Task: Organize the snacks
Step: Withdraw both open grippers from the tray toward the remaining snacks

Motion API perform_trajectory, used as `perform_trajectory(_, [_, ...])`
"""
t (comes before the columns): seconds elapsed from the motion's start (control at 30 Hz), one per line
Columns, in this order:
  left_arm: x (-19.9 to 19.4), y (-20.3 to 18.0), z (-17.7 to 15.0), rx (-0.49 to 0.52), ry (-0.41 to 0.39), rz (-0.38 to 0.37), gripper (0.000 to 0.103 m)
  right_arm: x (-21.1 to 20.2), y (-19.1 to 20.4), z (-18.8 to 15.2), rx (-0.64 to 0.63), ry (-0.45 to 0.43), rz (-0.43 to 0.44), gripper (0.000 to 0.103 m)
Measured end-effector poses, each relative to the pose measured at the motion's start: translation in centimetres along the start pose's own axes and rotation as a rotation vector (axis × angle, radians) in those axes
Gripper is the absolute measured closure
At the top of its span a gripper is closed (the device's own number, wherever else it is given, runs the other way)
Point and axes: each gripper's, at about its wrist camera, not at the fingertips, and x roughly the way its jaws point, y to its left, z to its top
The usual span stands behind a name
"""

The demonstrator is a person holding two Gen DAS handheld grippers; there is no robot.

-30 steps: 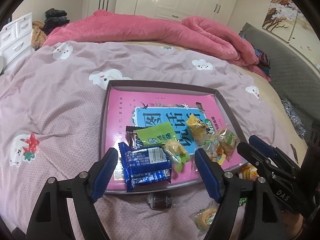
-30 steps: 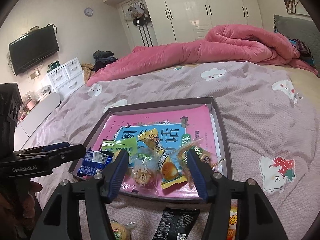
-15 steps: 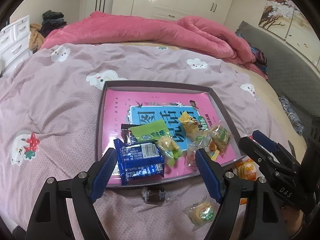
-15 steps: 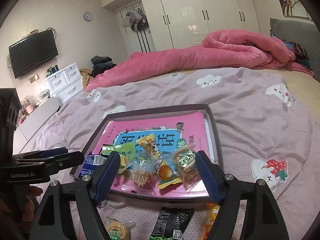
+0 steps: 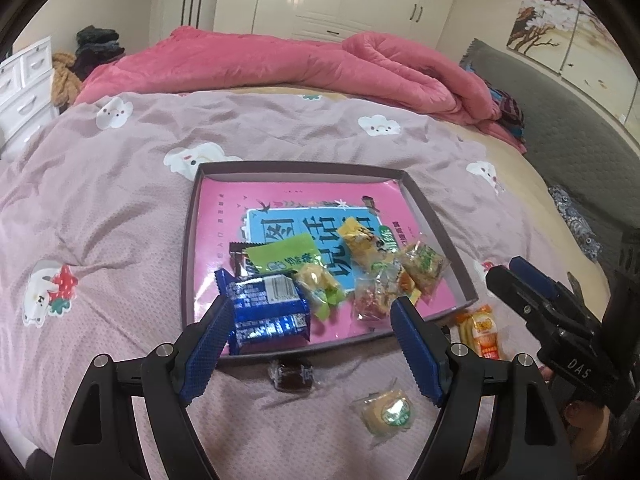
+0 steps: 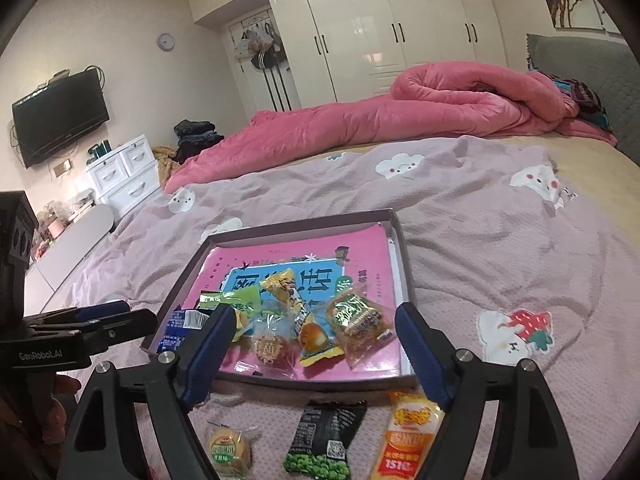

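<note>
A shallow box tray (image 5: 304, 169) with a pink book in it lies on the bed and also shows in the right wrist view (image 6: 294, 230). It holds several snacks, among them a blue packet (image 5: 269, 312) and a green packet (image 5: 285, 258). On the bedspread before it lie a dark brown sweet (image 5: 291, 375), a round cake (image 5: 386, 411) (image 6: 230, 449), an orange-yellow packet (image 5: 482, 333) (image 6: 408, 436) and a black pea packet (image 6: 326, 438). My left gripper (image 5: 312, 350) is open and empty above the tray's near edge. My right gripper (image 6: 314, 356) is open and empty above the loose snacks.
A rolled pink quilt (image 5: 280, 64) lies across the far side of the bed. White drawers (image 6: 126, 174) and a wall TV (image 6: 60, 116) stand at the left. A grey headboard (image 5: 568, 120) runs along the right. White wardrobes (image 6: 384, 28) fill the back wall.
Both grippers have drawn back and up from the tray, so the loose snacks on the bedspread show more fully. Both stay open and empty.
</note>
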Motion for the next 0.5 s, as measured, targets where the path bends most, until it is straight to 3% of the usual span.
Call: perform_trajectory(0.5, [-0.4, -1.2, -1.3, 0.019, 0.027, -0.014, 0.022, -2.6, -2.0, -0.5, 0.042, -0.019, -0.025, 0.022])
